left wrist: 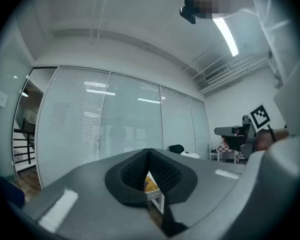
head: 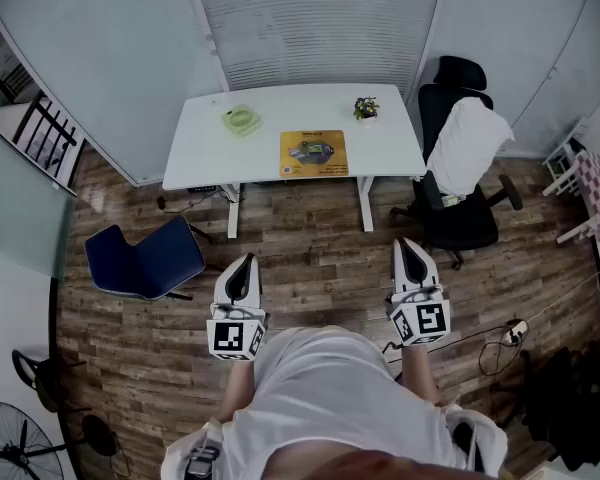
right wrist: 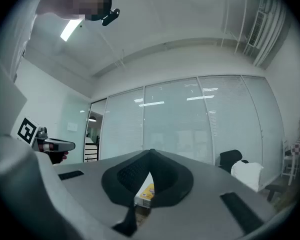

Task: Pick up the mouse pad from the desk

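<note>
Wooden floor across the head view. White desk at upper centre, against a glass wall. Yellow mouse pad flat near the desk's front edge, slightly right of centre. Green object to upper left of the pad, small plant to upper right. Black chair right of the desk, white cloth draped over it. Blue chair lower left of the desk. Left gripper and right gripper in the lower half, level, pointing toward the desk, well apart from it and from each other.

Left gripper view: jaws pressed together, nothing clamped. Sliver of mouse pad on desk through the slit under the closed tips.

Right gripper view: jaws likewise together, empty. Mouse pad in the slit below the tips, on desk. Black chair with white cloth at lower right.
</note>
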The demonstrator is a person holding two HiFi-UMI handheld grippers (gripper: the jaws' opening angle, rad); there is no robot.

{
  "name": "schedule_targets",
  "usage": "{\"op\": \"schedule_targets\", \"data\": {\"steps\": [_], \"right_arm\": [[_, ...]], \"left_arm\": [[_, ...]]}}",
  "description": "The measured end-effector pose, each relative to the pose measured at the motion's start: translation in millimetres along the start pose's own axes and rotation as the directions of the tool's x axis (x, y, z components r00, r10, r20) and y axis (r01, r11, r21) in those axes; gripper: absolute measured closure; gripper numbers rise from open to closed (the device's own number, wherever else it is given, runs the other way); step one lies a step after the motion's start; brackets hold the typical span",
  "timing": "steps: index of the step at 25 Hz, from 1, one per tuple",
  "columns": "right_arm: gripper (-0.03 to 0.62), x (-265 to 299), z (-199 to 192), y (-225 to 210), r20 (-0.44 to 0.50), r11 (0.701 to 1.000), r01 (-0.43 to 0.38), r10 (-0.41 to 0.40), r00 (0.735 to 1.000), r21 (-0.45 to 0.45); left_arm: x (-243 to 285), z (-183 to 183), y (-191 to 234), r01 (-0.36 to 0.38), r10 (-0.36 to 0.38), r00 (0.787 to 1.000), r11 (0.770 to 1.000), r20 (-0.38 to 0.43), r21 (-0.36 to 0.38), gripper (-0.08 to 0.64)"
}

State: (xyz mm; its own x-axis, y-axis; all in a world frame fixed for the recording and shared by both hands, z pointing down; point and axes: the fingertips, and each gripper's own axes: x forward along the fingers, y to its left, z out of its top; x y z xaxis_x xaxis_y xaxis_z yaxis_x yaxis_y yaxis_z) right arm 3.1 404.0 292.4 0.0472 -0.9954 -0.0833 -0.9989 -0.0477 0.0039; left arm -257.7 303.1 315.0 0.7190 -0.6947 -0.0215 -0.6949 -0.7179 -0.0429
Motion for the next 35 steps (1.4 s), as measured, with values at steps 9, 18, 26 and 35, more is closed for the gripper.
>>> {"op": "schedule_targets", "data": {"steps": [9, 18, 26, 35], "right_arm": [[0.592, 11, 0, 0, 0.012, 0.999, -0.038, 0.037, 0.999, 0.01], [0.591, 7, -9, -4, -0.013, 0.997, -0.075, 0.076, 0.997, 0.031], [0.591, -15, -22, -23, -0.033, 0.993, -0.088, 0.091, 0.995, 0.077], [0.591, -29, -56, -51, -0.093, 0.986, -0.072, 0.087, 0.992, 0.153]], "left_arm": [[6, -5, -4, -0.005, 0.005, 1.0, 1.0, -0.009, 0.018, 0.566], [11, -8, -25, 0.008, -0.007, 1.0, 0.999, -0.031, 0.033, 0.566], [11, -4, -62, 0.022, -0.02, 0.999, 0.999, -0.039, 0.049, 0.566], [24, -17, -104, 0.072, -0.065, 0.993, 0.995, -0.1, 0.071, 0.566]]}}
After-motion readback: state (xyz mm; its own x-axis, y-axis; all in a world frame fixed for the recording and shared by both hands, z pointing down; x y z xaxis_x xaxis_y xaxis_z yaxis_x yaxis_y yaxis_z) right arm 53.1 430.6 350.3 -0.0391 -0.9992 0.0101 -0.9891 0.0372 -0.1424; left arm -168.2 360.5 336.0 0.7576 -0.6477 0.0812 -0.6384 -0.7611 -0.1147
